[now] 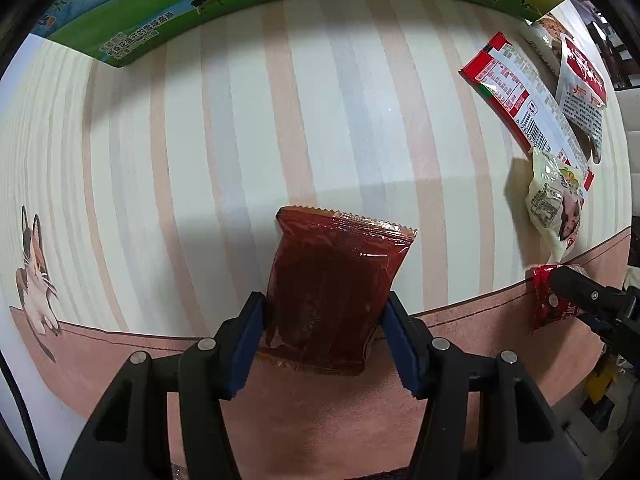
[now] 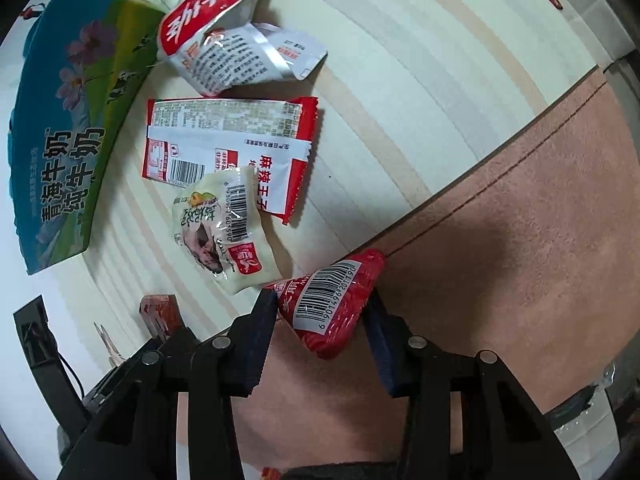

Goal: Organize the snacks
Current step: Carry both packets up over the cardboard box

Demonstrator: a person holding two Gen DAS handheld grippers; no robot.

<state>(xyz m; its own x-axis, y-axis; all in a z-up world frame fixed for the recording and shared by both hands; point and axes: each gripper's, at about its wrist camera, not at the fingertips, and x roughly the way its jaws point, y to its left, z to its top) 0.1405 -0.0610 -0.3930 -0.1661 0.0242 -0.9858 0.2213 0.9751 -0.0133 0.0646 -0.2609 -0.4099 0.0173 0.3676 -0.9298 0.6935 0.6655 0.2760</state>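
Status: both grippers are loaded. The left gripper (image 1: 324, 332) has its fingers clamped on the sides of a dark red packet (image 1: 336, 288), held above the striped bench (image 1: 320, 100) near its front edge. The right gripper (image 2: 320, 320) has its fingers clamped on a bright red barcoded packet (image 2: 336, 300) — also at the front edge, just beside the loose pile.

Remaining on the bench: a pale packet (image 2: 224, 232) overlapping a long red-and-white packet (image 2: 228, 140), plus a crumpled white packet (image 2: 224, 40) behind it. Judged progress: partial.

Clearance: the milk carton (image 2: 60, 140) bounds the far side; the bench centre offers open room — the pile crowds the right.
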